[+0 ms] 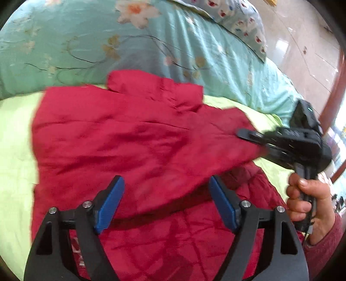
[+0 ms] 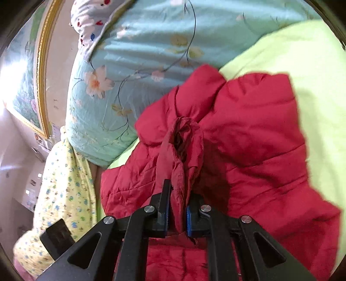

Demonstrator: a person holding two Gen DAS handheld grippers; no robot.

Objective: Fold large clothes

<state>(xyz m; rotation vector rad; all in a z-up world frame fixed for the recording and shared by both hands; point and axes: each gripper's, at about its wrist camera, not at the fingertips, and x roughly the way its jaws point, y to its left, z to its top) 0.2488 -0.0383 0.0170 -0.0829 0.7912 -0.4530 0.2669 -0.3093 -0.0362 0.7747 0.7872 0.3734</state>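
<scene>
Jacket (image 1: 121, 138), red quilted, lay spread on lime-green sheet (image 1: 15, 138), just ahead of and under L gripper (image 1: 166, 203), jaws released, nothing between the pads. R gripper (image 2: 177, 207) clenched on bunched fold of jacket, prob. a sleeve cuff; edges blurred. Floral quilt (image 2: 134, 43) beyond.

Bed with a pale green sheet (image 1: 15, 138) as the carrying surface. A red padded jacket (image 1: 112, 138) lies spread directly on the sheet, its collar toward the far side. Behind the jacket, a light blue quilt (image 1: 90, 43) with a flower and vine print lies bunched along the far part of the bed. A white pillow (image 1: 242, 19) with small red and blue figures rests on the quilt's far end. Beyond the bed's edge, a glossy tiled floor (image 1: 302, 49).
</scene>
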